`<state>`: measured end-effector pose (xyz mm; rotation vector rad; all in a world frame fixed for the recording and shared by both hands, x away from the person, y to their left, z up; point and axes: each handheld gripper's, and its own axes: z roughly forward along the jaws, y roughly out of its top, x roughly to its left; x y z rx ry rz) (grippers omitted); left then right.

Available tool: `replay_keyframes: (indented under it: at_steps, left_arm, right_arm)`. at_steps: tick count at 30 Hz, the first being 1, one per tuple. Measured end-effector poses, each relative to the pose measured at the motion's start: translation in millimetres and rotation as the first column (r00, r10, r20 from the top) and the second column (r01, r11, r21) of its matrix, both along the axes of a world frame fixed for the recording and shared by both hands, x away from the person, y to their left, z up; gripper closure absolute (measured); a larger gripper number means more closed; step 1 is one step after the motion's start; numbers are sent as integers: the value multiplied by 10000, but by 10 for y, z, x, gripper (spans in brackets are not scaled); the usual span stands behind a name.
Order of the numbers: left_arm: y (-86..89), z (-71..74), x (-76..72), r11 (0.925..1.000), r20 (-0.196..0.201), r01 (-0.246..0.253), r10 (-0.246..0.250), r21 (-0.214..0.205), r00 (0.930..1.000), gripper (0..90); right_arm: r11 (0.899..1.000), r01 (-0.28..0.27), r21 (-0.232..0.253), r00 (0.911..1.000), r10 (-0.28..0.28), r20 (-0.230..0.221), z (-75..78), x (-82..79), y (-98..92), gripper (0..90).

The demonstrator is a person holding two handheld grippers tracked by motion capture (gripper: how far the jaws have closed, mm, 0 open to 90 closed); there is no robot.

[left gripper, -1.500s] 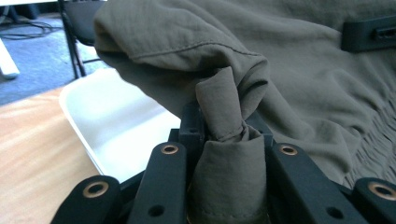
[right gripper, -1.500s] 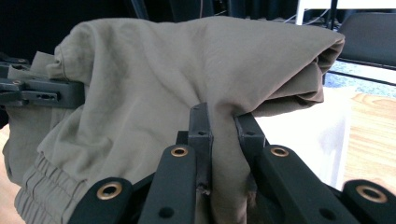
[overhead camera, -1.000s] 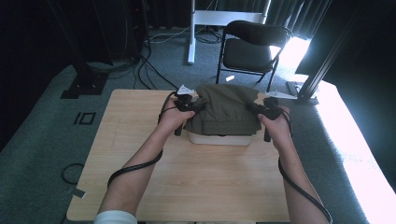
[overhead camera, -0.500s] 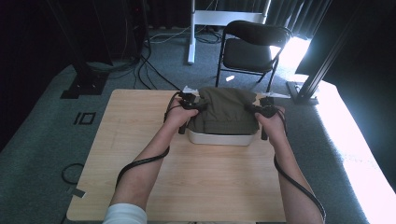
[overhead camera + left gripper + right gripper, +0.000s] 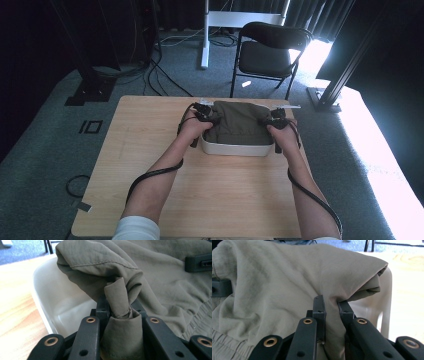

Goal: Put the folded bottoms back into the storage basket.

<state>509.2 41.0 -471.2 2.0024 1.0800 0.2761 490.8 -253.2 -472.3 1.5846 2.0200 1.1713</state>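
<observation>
An olive-green folded garment [image 5: 235, 122] lies over a white basin [image 5: 235, 148] at the far middle of the wooden table [image 5: 150, 175]. My left gripper [image 5: 212, 120] is shut on the garment's left edge, with a bunched fold [image 5: 119, 302] pinched between the jaws beside the basin's wall [image 5: 57, 305]. On the other side, my right gripper [image 5: 266, 122] is shut on the garment's right edge, cloth [image 5: 332, 315] caught between its jaws next to the basin's rim [image 5: 384, 305]. In each gripper view the other gripper's black tip shows across the cloth.
A black folding chair [image 5: 267, 55] stands on the carpet beyond the table. Left of it rises a white stand [image 5: 205, 35]; cables [image 5: 160, 75] lie on the floor. A black frame post [image 5: 345, 75] stands at the right. Bright sunlight falls on the right floor.
Both hands have sunk a little with the garment, which now rests lower on the basin. Each gripper has kept its hold on the cloth.
</observation>
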Motion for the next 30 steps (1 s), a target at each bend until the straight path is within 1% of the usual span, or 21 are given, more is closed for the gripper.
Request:
replay_keyframes:
  at_steps: [2,7,9,12,13,14,15,17,18,20,21,22,23,24,25,26,27,28,29,30]
  left_arm:
    - [-16,-26,1,9999,-63,1,0,140,10000,769]
    - [-46,-19,12,9991,-223,-44,53,423,9997,768]
    - [-68,-11,22,9974,-354,9,17,723,9994,766]
    - [-127,0,32,9899,-385,16,39,1416,9993,741]
    - [-145,4,32,9872,-439,67,3,1596,9990,725]
    - [-159,6,32,9858,-474,4,77,1680,9988,702]
    - [-169,6,31,9843,-472,56,28,1763,9989,681]
    - [-176,8,24,9848,-483,31,54,1735,9988,612]
    - [-167,5,22,9812,-432,82,2,1926,9991,610]
    - [-131,-13,22,9808,-429,-49,135,1947,9990,596]
    - [-105,-19,23,9786,-411,-97,185,2056,9990,595]
    - [-76,-20,21,9786,-341,-141,216,2053,9992,594]
    - [-46,-12,17,9822,-275,-214,270,1866,9993,586]
    - [-15,-2,12,9859,-191,-267,303,1650,9994,544]
    - [13,11,9,9904,-93,-322,338,1341,9994,540]
    - [28,27,5,9937,96,-380,372,1050,9993,494]
    - [37,37,-2,9952,348,-343,312,919,9989,425]
    - [47,48,-15,9954,381,-317,284,903,9989,384]
    - [46,57,-29,9972,477,-347,316,665,9984,369]
    - [44,63,-46,9991,663,-335,318,245,9973,305]
  right_arm:
    - [9999,2,-117,9999,-3,-116,-30,9,11,807]
    - [9991,46,-418,9993,-61,-358,-84,44,41,806]
    - [9987,76,-494,9989,-99,-460,-89,57,54,805]
    - [9976,94,-682,9982,-134,-579,-94,76,77,797]
    - [9969,98,-775,9981,-145,-603,-92,80,87,784]
    - [9964,134,-842,9978,-189,-640,-92,83,97,764]
    - [9959,111,-892,9978,-169,-640,-93,85,104,739]
    - [9954,135,-953,9982,-190,-566,-87,82,120,688]
    - [9954,187,-943,9987,-231,-459,-85,81,120,672]
    - [9963,207,-837,9993,-233,-306,-81,83,117,601]
    - [9965,162,-821,9996,-182,-234,-74,80,118,571]
    - [9964,126,-833,9997,-143,-200,-63,76,118,545]
    - [9966,128,-810,9998,-140,-141,-49,72,114,507]
    - [9972,102,-735,9999,-107,-61,-29,63,112,480]
    - [9973,139,-717,9999,-135,69,-3,54,102,452]
    - [9977,244,-637,9994,-229,242,25,47,85,410]
    - [9983,286,-516,9988,-265,401,53,42,62,379]
    - [9988,270,-398,9981,-248,565,80,36,39,350]
    - [9993,206,-297,9971,-184,737,101,28,20,309]
    - [9996,188,-231,9964,-169,828,119,16,8,267]
